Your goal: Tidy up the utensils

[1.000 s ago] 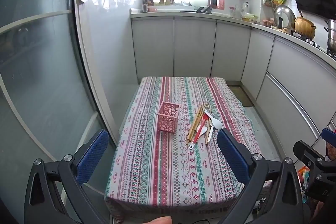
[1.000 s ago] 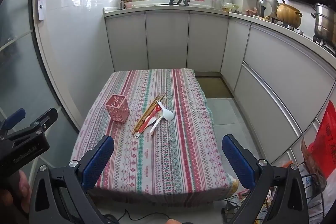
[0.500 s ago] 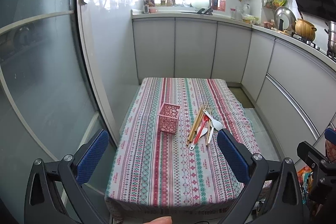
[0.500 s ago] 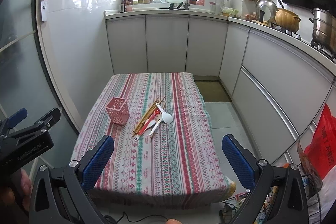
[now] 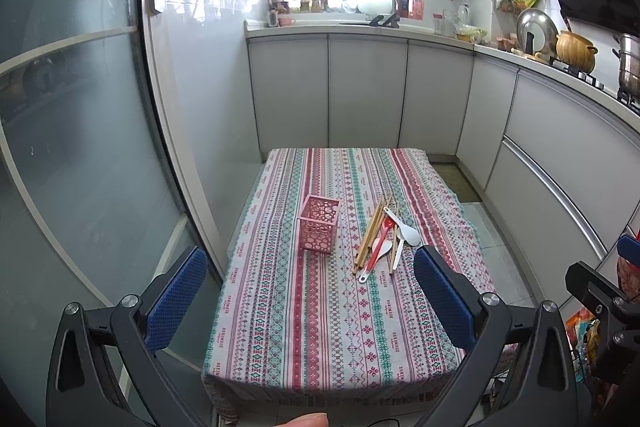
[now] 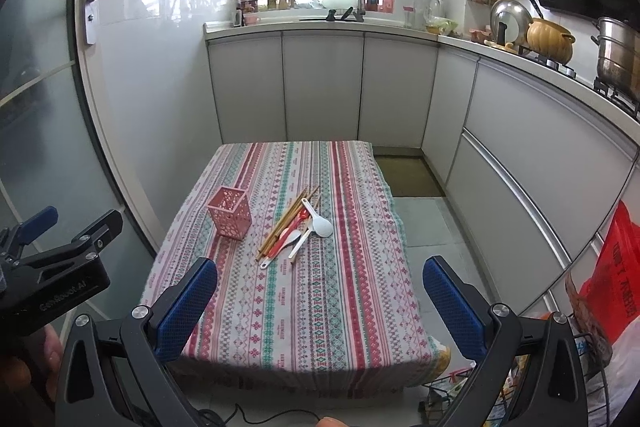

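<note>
A pink perforated holder point(image 5: 319, 224) point(image 6: 230, 213) stands upright and empty on a striped tablecloth point(image 5: 320, 311) point(image 6: 320, 291). To its right lies a loose pile: wooden chopsticks point(image 5: 370, 229) point(image 6: 286, 219), a red-handled spoon point(image 5: 377, 242) point(image 6: 289, 231) and a white rice paddle point(image 5: 405, 231) point(image 6: 318, 223). My left gripper point(image 5: 310, 293) is open, held short of the table's near edge, nothing between its blue pads. My right gripper point(image 6: 320, 301) is open too, equally far back and holding nothing.
The table stands in a narrow kitchen. A glass sliding door point(image 5: 80, 147) runs along the left, white cabinets point(image 6: 540, 155) curve round the back and right, with pots point(image 6: 548, 41) on the hob. A red bag point(image 6: 616, 267) hangs at the lower right.
Both grippers have risen and tilted slightly, so the table sits a little lower and farther in view. The utensils and holder have not moved.
</note>
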A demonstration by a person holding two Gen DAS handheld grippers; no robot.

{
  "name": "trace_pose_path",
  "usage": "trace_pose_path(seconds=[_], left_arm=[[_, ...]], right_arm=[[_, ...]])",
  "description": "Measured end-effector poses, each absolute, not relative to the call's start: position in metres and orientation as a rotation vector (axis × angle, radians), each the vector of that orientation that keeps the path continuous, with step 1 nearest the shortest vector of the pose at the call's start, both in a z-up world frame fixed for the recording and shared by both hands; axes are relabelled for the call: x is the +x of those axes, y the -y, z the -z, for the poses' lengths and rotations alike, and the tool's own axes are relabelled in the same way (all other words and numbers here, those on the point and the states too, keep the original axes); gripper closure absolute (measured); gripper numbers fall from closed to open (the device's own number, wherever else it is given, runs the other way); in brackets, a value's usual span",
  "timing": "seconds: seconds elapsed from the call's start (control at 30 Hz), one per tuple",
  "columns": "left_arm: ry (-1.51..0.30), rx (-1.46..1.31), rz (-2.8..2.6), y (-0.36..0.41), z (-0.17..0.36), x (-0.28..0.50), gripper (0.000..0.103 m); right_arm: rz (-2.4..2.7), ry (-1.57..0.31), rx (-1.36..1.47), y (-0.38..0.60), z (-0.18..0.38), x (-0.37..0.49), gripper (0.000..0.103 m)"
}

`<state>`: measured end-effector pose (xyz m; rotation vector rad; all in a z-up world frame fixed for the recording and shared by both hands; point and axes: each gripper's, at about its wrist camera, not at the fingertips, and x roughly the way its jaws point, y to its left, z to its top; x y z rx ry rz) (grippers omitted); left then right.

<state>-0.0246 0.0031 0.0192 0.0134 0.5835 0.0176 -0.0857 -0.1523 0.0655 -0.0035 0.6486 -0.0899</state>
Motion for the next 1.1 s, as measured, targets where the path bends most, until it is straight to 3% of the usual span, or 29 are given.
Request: trace_pose_path(seconds=[1.1], left_arm=[[-0.596, -0.016, 0.094, -0.0026, -0.0236, -0.0277, 0.000]], right_arm=[[0.094, -0.632, -0.012, 0.1452, -0.0661, -0.0891, 0.000]])
